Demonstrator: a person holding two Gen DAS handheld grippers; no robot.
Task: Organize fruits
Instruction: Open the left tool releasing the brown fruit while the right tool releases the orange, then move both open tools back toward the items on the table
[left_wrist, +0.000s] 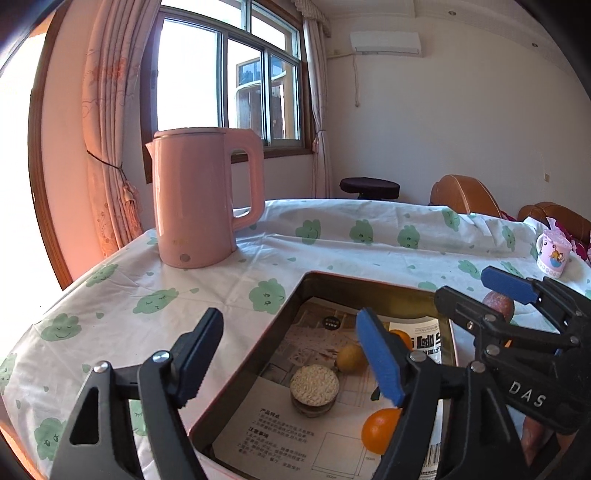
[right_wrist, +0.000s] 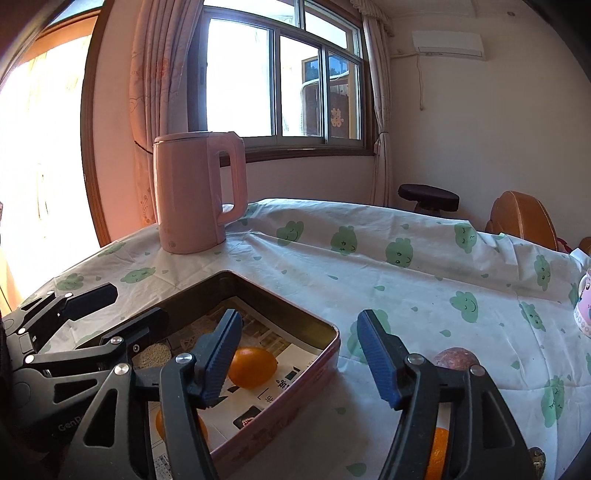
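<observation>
Cloud-print tablecloth (left_wrist: 303, 258), pink kettle (left_wrist: 201, 199), tin (right_wrist: 288, 398) with oranges; both jaws apart, empty.

So the shallow rectangular metal tin (left_wrist: 295, 295) is set on the cloud-print-cloth-covered worktop (left_wrist: 332, 251), with the tall pink plastic kettle (left_wrist: 199, 199) stood behind it to the left. Inside the tin, on a printed paper sheet (left_wrist: 280, 435), a round rice-cake puck (left_wrist: 314, 386) is placed in the middle, a yellow lemon (left_wrist: 351, 357) just behind it, and an orange (left_wrist: 378, 430) to the front right. A reddish-brown round fruit (left_wrist: 498, 304) is left on the cloth outside the tin's right wall. A small cartoon-print mug (left_wrist: 554, 254) is parked far right, well apart.
</observation>
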